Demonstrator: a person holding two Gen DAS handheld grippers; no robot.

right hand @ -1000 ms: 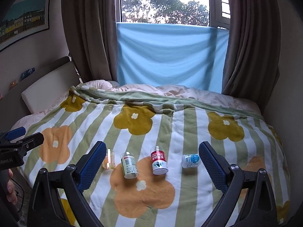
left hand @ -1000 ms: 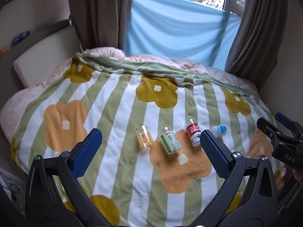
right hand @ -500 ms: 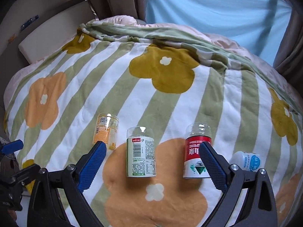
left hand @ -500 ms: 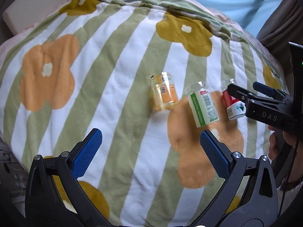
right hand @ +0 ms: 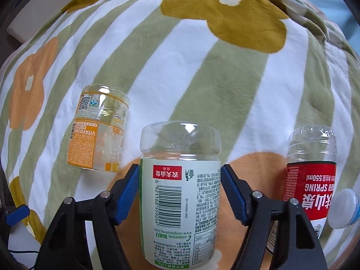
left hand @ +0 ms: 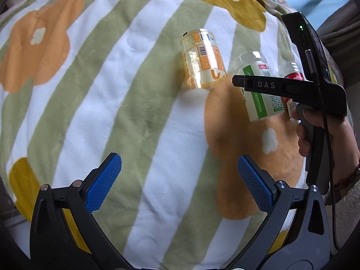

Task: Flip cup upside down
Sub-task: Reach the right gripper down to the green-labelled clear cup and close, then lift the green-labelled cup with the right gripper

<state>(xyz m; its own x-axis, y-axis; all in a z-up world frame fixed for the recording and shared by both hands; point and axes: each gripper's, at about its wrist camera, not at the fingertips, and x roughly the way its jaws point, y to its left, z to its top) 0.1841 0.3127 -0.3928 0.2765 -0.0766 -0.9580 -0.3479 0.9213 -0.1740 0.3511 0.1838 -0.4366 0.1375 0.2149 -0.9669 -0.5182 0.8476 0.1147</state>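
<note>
Your right gripper (right hand: pixel 180 191) stands wide around the green cup (right hand: pixel 180 193) on the blanket (right hand: pixel 202 67) — pads just beside its label, not yet pinching. It looks like thin, light, slippery plastic, so squeeze mid-label gently or it may buckle. Your left gripper (left hand: pixel 177 180) hangs wide — holding nothing.

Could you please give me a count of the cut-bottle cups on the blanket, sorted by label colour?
Orange label: 1, orange-label cup
Green label: 1, green-label cup, between the fingers of the right gripper
Red label: 1, red-label cup
Blue-and-white label: 1, small cup
Total: 4
</note>
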